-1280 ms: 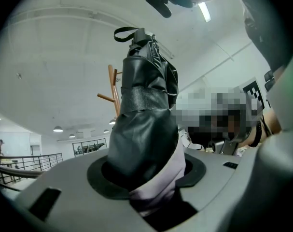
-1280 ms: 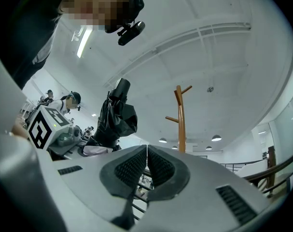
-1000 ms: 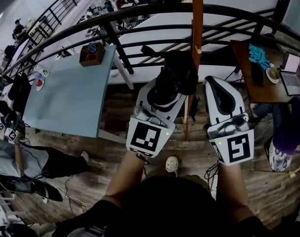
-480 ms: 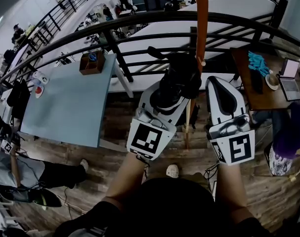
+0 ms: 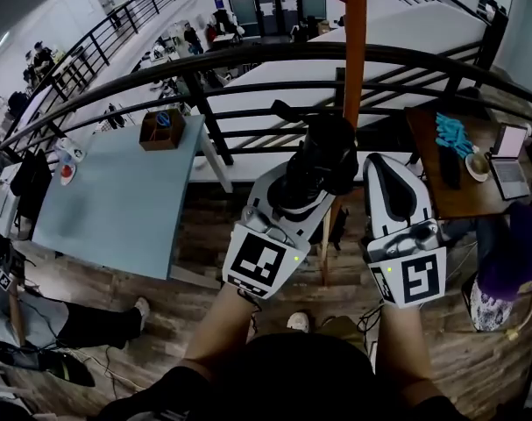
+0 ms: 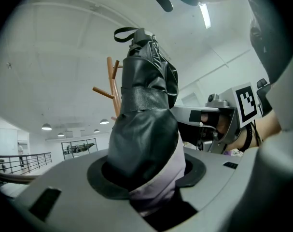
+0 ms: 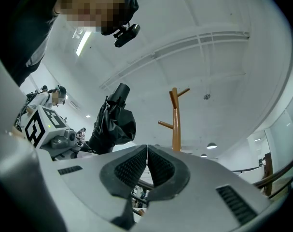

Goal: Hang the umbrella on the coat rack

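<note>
The left claw point(image 5: 302, 182) grips a folded black umbrella point(image 5: 322, 152). In the left gripper view its jaws stand partly apart, pressed on the bundle point(image 6: 144, 120), where a strip of pale cloth point(image 6: 160, 182) shows under the black cover. The umbrella rises out of the jaws, and a black strap loop point(image 6: 127, 32) sits at its far end.

The right claw point(image 5: 384, 160) is empty. In the right gripper view its ribbed pads point(image 7: 136, 167) meet along a thin line with nothing between them.

The rack point(image 5: 354, 51) is an orange wooden pole with slanted pegs. In the head view it stands between the two claws, and the umbrella's far end lies just to its left. In the right gripper view the umbrella point(image 7: 112, 122) is left of the rack point(image 7: 175, 120), with a clear gap between them and no part of it on a peg. In the left gripper view the rack point(image 6: 115, 91) shows behind the umbrella, at its left edge.

A curved black railing point(image 5: 248, 55) runs behind the claws. To the left is a pale blue tabletop point(image 5: 117, 191) with a wooden box point(image 5: 162, 128) on its far corner. To the right, a brown tabletop point(image 5: 432, 160) carries a laptop point(image 5: 511, 152) and a teal cloth point(image 5: 457, 134). The floor point(image 5: 204, 226) is wood planks.
</note>
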